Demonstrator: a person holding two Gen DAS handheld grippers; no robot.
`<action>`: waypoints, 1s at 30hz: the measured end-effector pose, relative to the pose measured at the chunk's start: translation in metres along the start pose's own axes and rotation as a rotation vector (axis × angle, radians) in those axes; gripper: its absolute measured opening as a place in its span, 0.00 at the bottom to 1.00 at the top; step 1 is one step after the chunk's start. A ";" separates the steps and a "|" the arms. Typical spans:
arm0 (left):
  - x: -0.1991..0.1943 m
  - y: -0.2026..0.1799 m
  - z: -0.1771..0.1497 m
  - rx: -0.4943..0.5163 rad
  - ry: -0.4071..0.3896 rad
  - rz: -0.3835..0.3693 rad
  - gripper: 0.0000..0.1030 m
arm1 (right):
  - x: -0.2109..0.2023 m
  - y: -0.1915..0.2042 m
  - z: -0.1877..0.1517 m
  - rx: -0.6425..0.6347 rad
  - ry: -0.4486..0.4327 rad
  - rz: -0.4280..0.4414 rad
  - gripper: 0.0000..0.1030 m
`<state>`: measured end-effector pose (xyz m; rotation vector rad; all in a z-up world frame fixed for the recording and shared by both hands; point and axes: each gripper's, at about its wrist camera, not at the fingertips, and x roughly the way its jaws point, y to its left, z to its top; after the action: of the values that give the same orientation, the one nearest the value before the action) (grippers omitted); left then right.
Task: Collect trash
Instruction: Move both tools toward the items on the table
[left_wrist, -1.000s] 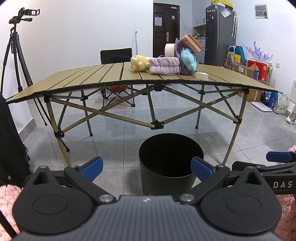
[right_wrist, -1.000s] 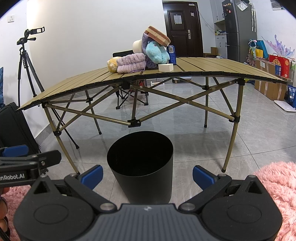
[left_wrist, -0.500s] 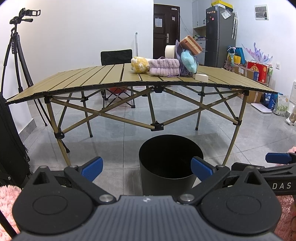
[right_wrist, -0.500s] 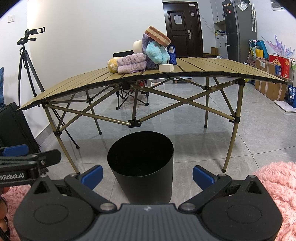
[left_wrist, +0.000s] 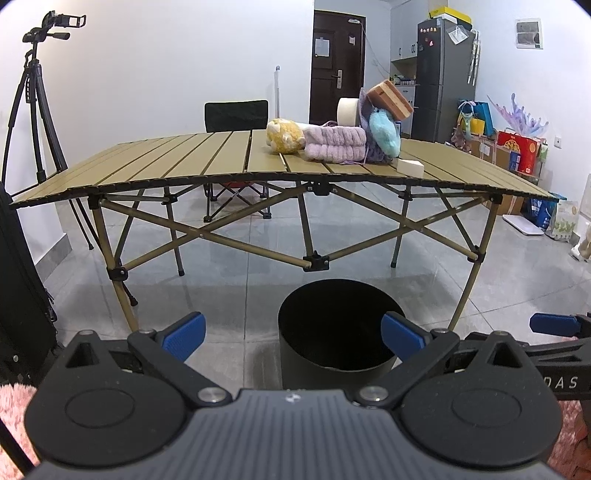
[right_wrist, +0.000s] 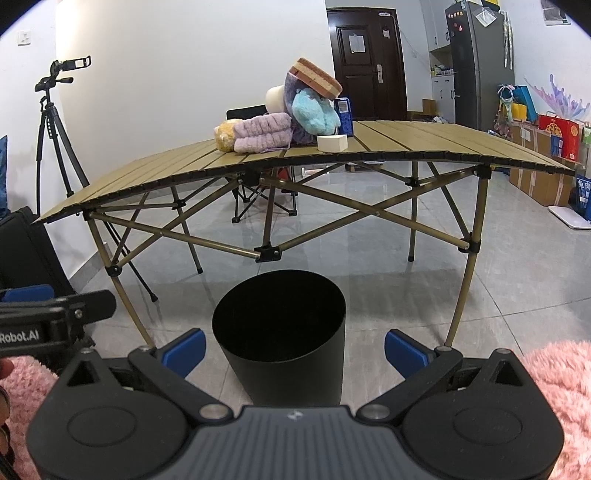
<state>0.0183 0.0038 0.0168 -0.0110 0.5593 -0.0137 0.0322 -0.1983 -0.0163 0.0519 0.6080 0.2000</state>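
Note:
A black round bin (left_wrist: 338, 328) (right_wrist: 280, 332) stands on the floor in front of the folding table (left_wrist: 184, 162) (right_wrist: 424, 142). On the tabletop lies a pile: a yellow plush (left_wrist: 282, 136), a lilac towel (left_wrist: 334, 144) (right_wrist: 262, 133), a teal plush (left_wrist: 384, 129) (right_wrist: 314, 112), a brown sponge block (left_wrist: 391, 98) (right_wrist: 316, 75), a white tape roll (left_wrist: 347, 110), a small white box (left_wrist: 410, 167) (right_wrist: 332, 143) and a blue carton (right_wrist: 343, 116). My left gripper (left_wrist: 291, 338) is open and holds nothing, low before the bin. My right gripper (right_wrist: 293, 349) is likewise open with nothing in it.
A camera tripod (left_wrist: 33, 110) (right_wrist: 55, 136) stands left of the table and a black case (left_wrist: 18, 295) at the far left. A folding chair (left_wrist: 236, 118) sits behind the table. Boxes and bags (left_wrist: 517, 151) line the right wall by a fridge (left_wrist: 443, 77). Pink fluffy fabric (right_wrist: 554, 387) lies near me.
The left view has risen a little, so more of the tabletop shows. The right view and both grippers' opening are the same.

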 end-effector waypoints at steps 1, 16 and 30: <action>0.002 0.000 0.002 -0.003 0.000 0.000 1.00 | 0.002 -0.001 0.000 -0.001 -0.002 0.000 1.00; 0.038 0.006 0.051 -0.019 -0.043 0.021 1.00 | 0.039 -0.012 0.052 -0.007 -0.094 -0.020 1.00; 0.098 0.005 0.114 -0.025 -0.097 0.032 1.00 | 0.100 -0.022 0.124 -0.055 -0.238 -0.062 0.99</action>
<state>0.1614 0.0079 0.0614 -0.0263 0.4622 0.0251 0.1874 -0.1984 0.0265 0.0034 0.3662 0.1475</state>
